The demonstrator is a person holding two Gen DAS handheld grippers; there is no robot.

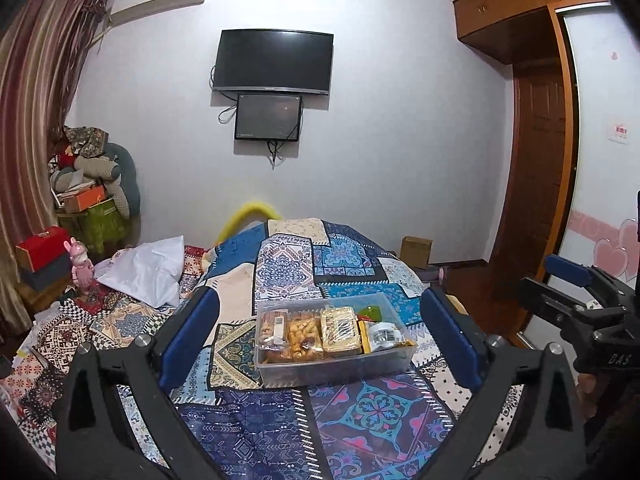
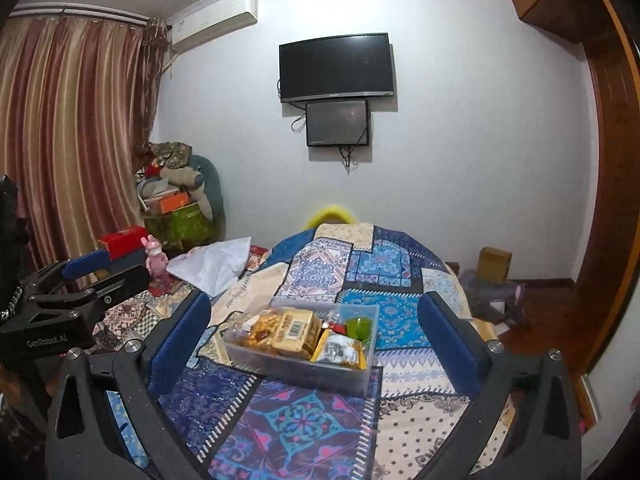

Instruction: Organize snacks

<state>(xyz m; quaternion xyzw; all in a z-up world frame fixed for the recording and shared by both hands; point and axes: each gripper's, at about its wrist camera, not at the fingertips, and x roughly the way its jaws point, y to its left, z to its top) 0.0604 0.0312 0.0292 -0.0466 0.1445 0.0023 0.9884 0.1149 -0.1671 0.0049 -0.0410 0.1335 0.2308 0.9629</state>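
Note:
A clear plastic box [image 1: 320, 372] sits on the patterned bedspread and holds several wrapped snacks: golden packets [image 1: 339, 328], a white tub [image 1: 383, 335] and a green piece [image 1: 370, 312]. It also shows in the right wrist view [image 2: 348, 376], with a golden packet [image 2: 296, 330] on top. My left gripper [image 1: 320, 336] is open and empty, held back from the box, its blue pads [image 1: 188, 336] wide apart. My right gripper [image 2: 316, 332] is open and empty, also short of the box. Each gripper shows at the edge of the other's view.
The bed [image 1: 248, 432] is covered by a blue patchwork spread. A white pillow [image 1: 148, 272] and a pink doll [image 1: 82, 268] lie at the left. Boxes and cushions pile in the far left corner [image 1: 92, 188]. A cardboard box [image 1: 416, 250] and wardrobe [image 1: 536, 160] stand at the right.

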